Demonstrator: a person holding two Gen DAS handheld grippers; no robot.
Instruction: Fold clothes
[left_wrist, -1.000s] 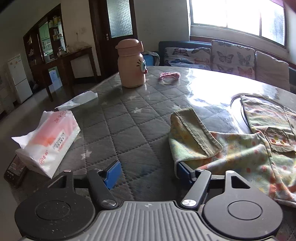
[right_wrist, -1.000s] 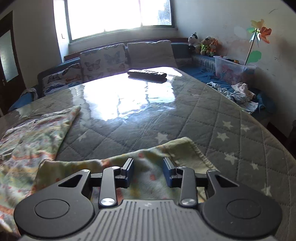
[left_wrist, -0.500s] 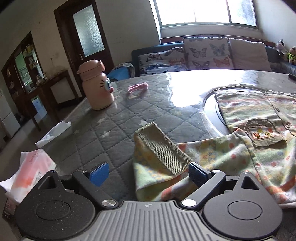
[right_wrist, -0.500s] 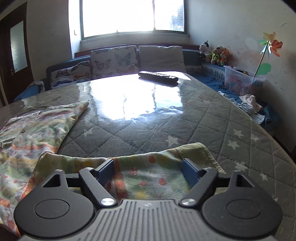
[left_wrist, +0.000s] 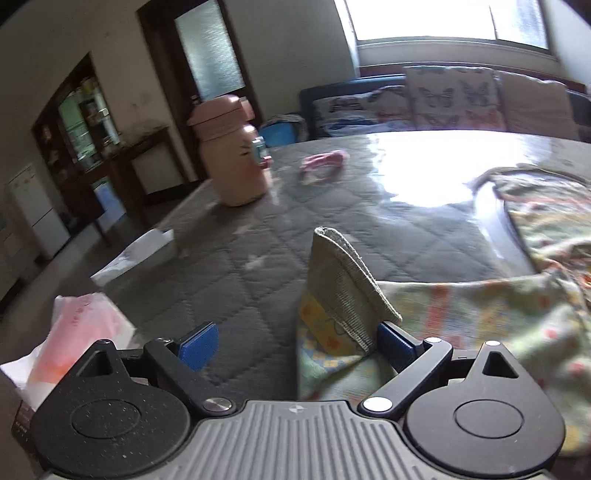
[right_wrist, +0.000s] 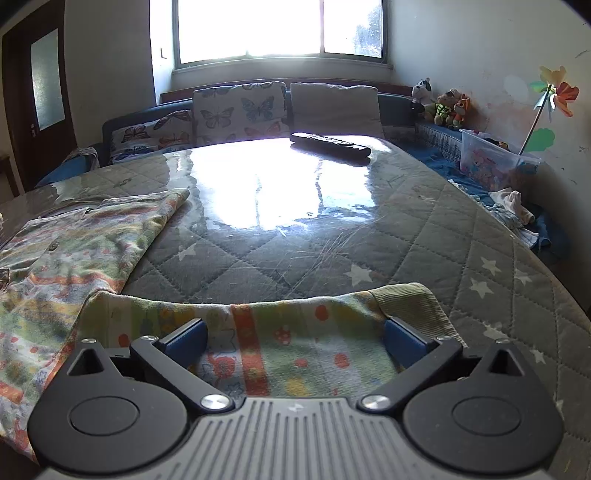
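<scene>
A child's patterned shirt (left_wrist: 539, 206) lies spread on the quilted table (left_wrist: 258, 266). In the left wrist view my left gripper (left_wrist: 295, 341) is open, and the sleeve's ribbed cuff (left_wrist: 343, 280) stands up between its blue pads, leaning on the right pad (left_wrist: 393, 341). In the right wrist view the shirt's body (right_wrist: 74, 243) lies to the left. My right gripper (right_wrist: 295, 338) is open wide over the other sleeve (right_wrist: 295, 332), whose ribbed cuff (right_wrist: 410, 299) lies by the right pad.
In the left wrist view a pink bottle (left_wrist: 231, 151), a pink hair tie (left_wrist: 325, 166), a tissue pack (left_wrist: 77, 332) and a loose tissue (left_wrist: 136, 254) sit on the table's left part. In the right wrist view a remote (right_wrist: 328, 142) lies at the far edge, with a sofa (right_wrist: 240, 110) behind.
Both grippers opened wider and moved forward over the sleeves. The left view swung to the right, and the cuff now stands between the left pads.
</scene>
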